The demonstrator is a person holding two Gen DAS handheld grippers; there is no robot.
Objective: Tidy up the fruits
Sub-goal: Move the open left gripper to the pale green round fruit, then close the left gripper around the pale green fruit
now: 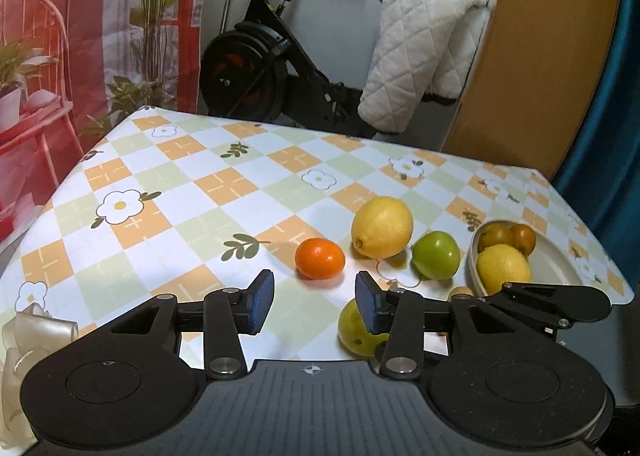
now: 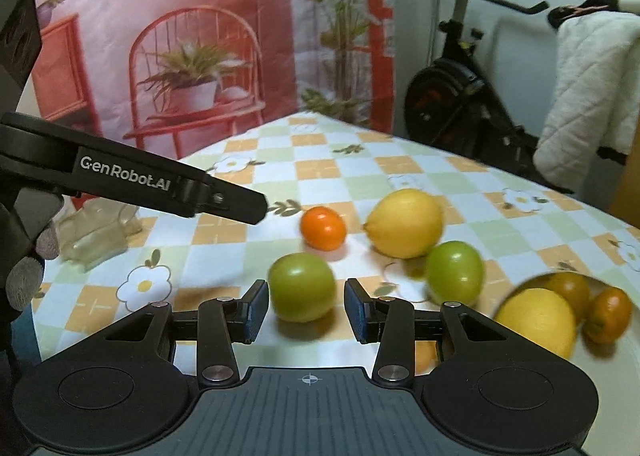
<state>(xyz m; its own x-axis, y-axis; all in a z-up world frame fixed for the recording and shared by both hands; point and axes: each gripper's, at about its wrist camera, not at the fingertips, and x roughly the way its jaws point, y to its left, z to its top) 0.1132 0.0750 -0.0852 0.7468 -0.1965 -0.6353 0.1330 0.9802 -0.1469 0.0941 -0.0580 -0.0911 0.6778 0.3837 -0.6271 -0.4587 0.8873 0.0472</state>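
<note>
1. The left gripper (image 1: 315,302) hangs over the checked tablecloth (image 1: 192,192), its blue pads parted with nothing between them.
2. Just past its right pad lies a yellow-green fruit (image 1: 352,330), half hidden behind that pad and apart from the pad face.
3. Beyond the jaws sits a small orange (image 1: 320,258), with a big lemon (image 1: 382,227) to its right and a green apple (image 1: 436,255) beside that.
4. At the right edge of the table stands a pale bowl (image 1: 560,260) holding a second lemon (image 1: 503,269) and two brownish-orange fruits (image 1: 508,237).
5. Over to the right gripper (image 2: 306,311): its jaws stand apart too, a green fruit (image 2: 302,292) in the gap. The picture is blurred, so whether the pads touch it cannot be told.
6. In that view the left gripper's black arm reaches in from the left, and gloved fingers (image 2: 24,284) show at the left edge.
7. A clear glass piece (image 2: 94,234) sits on the cloth near the left side.
</note>
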